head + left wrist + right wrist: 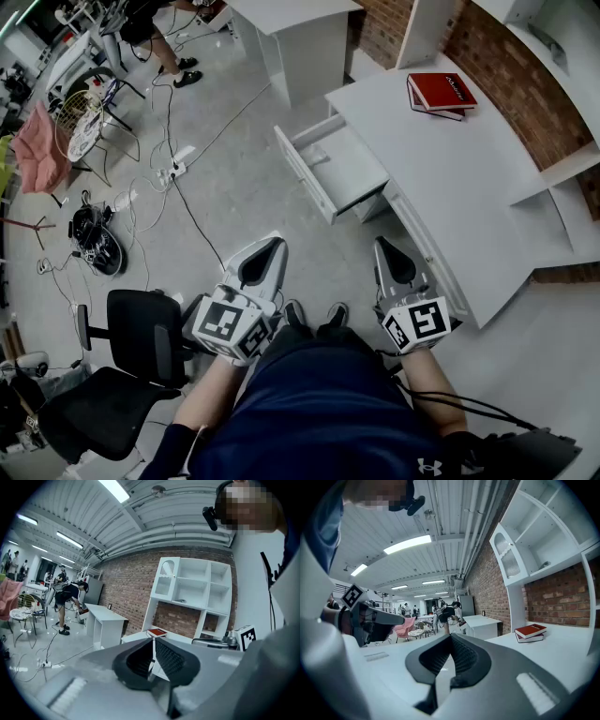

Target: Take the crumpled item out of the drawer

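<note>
Open lab-like workspace: brick wall [511,98], white desk [441,178], cables [199,232] strewn across concrete floor [253,202], office chair [131,347].

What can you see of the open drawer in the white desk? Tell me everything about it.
The drawer is a shallow white box, apparently painted board, pulled far out from the front of the white desk, just under the tabletop edge. Its flat front panel faces away from the desk, over the grey floor. It sits level and open at the top. In the head view its pale bottom looks bare, and no crumpled item can be made out inside. Nothing but the desk touches it.
</note>
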Motion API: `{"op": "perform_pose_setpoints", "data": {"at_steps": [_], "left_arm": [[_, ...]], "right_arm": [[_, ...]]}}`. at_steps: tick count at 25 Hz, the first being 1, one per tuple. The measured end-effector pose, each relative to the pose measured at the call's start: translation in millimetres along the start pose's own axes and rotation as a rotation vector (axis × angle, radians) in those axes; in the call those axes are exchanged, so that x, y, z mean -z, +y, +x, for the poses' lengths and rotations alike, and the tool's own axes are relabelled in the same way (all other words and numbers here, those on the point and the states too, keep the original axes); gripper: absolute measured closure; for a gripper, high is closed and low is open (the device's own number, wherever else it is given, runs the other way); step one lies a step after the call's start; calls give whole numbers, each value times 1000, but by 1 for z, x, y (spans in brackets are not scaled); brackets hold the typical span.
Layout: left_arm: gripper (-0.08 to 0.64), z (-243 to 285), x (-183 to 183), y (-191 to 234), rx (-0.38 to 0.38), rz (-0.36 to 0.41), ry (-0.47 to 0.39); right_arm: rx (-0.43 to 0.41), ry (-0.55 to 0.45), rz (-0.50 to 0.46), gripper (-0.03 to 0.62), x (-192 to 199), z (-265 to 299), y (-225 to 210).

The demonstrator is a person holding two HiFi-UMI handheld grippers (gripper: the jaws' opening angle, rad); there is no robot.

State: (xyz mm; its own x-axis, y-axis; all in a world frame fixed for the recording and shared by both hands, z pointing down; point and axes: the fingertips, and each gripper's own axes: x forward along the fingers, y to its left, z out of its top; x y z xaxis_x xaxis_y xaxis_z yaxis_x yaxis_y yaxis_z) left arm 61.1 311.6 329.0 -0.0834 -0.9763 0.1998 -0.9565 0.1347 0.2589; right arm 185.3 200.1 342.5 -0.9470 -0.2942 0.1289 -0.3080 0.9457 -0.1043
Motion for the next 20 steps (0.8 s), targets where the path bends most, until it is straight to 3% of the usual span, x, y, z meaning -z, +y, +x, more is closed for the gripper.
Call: {"op": "perform_pose_setpoints", "data": {"at_steps": [6,20], "left_arm": [[541,-12,1,13,-7,3,9],[541,9,2,10,-57,7,0]], "right_arm": [[13,-11,-11,591,-5,3,10],[-20,-11,22,591,3,8,-21]]}}
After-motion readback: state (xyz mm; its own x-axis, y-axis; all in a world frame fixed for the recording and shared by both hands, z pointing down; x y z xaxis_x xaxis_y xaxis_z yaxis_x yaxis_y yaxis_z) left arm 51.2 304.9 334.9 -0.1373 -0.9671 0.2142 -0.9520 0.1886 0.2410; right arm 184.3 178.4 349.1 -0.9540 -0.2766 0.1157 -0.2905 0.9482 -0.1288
